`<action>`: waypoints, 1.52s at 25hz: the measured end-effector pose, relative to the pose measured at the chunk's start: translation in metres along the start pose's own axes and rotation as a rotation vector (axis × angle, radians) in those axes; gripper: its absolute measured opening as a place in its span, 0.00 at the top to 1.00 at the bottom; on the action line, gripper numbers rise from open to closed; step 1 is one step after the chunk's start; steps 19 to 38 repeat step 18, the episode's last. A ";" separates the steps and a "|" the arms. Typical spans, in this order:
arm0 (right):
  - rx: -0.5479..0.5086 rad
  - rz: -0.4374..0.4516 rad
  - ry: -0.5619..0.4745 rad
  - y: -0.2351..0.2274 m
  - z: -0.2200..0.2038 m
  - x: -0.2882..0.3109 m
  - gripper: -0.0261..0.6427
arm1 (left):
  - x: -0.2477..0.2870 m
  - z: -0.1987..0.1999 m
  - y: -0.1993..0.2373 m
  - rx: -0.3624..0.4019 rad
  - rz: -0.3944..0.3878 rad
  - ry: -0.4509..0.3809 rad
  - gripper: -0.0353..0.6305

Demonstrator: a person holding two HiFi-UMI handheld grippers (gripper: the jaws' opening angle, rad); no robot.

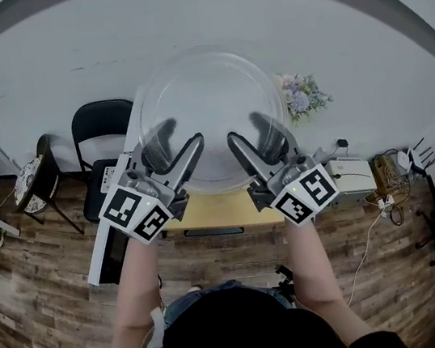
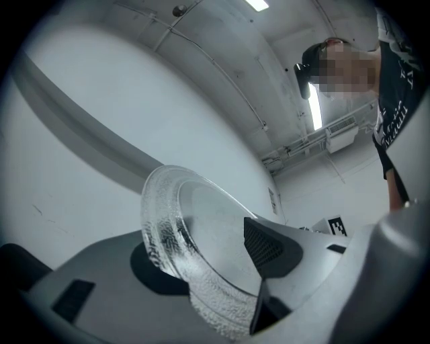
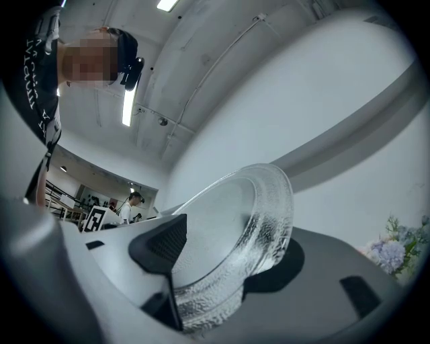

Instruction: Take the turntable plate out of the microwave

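**Both grippers holding the glass plate in the air, clear of the oven.** The turntable plate (image 1: pixel 206 89) is out of the microwave (image 1: pixel 108 178) and hangs tilted in front of the pale wall, above the wooden surface (image 1: pixel 223 209). I hold it by its near edge only. The left gripper (image 1: pixel 176 144) and the right gripper (image 1: pixel 252 135) sit side by side, and the fingers of each are closed part-way onto the thick ribbed rim, one finger over the plate's face and one beneath it. In both gripper views the glass fills the gap between the fingers. The chief hazard, as I judge it, is slip. The glass is smooth, and both grips lie on the same side, so most of the plate juts out unsupported beyond the fingers. Its weight would tend to pivot it downward in the pads. A second hazard is uneven motion of my two hands. If one rolls or pulls away from the other, it could twist the rim out of one grip or strain the glass between them. Any slackening of either pair of fingers would leave a single pinch to carry the whole plate. A fall from here would land on the surface, on the microwave or on the wooden floor (image 1: pixel 52 318), and the plate would probably break.
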State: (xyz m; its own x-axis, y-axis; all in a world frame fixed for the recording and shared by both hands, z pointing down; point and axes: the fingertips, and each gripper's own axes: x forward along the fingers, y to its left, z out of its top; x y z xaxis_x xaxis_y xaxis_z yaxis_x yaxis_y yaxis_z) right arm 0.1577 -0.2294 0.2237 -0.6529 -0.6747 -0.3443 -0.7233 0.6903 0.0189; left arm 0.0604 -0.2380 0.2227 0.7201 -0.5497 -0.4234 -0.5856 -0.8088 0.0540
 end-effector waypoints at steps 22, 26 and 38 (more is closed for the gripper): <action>-0.004 -0.014 0.006 0.002 0.002 0.000 0.56 | -0.001 0.002 0.000 -0.012 -0.007 0.008 0.59; -0.004 -0.014 0.006 0.002 0.002 0.000 0.56 | -0.001 0.002 0.000 -0.012 -0.007 0.008 0.59; -0.004 -0.014 0.006 0.002 0.002 0.000 0.56 | -0.001 0.002 0.000 -0.012 -0.007 0.008 0.59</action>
